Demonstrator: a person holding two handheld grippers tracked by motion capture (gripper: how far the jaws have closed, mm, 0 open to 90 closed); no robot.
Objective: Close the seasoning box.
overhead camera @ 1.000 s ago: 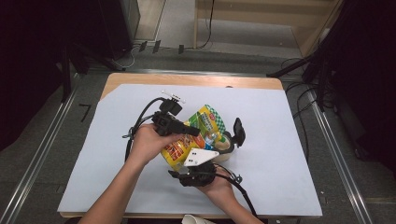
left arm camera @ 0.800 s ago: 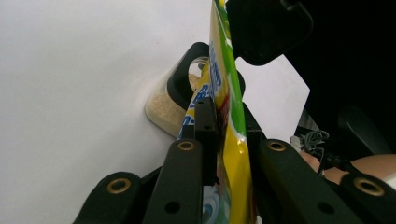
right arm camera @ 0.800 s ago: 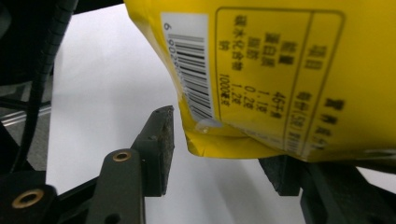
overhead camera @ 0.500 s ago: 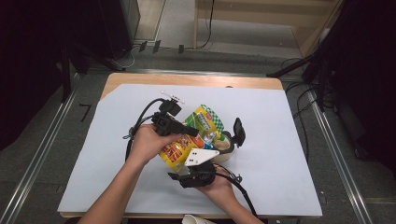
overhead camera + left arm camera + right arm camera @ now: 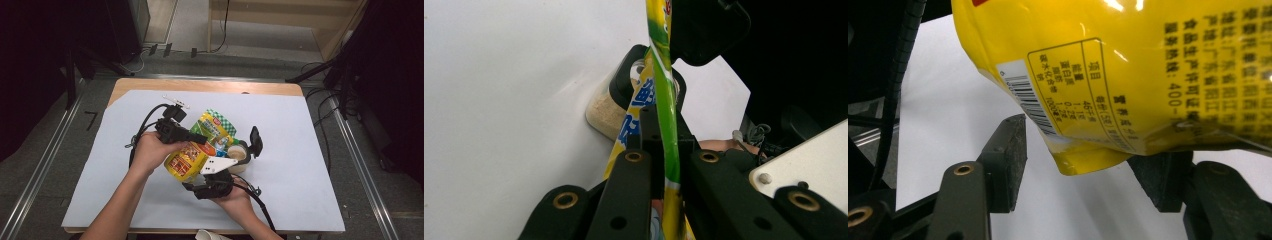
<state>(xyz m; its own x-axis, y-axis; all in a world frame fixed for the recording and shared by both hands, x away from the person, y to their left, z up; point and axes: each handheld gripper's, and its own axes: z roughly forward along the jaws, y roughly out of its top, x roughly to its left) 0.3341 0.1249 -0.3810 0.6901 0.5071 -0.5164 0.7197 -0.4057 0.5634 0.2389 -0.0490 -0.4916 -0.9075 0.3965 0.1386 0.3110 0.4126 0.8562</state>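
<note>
We saw the left gripper (image 5: 192,136) clamped on the thin green top edge of the yellow snack pouch (image 5: 187,159), the film pinched flat between its two black jaws and running straight up ahead of them in the left gripper view. Just beyond those jaws lay a jar of beige powder (image 5: 606,107) on the white sheet (image 5: 300,150). The right gripper (image 5: 1075,165) had just been opening; its pads (image 5: 1010,150) stood apart, with the pouch's lower corner hanging between them, clear of the left-hand pad and close against the right-hand one.
</note>
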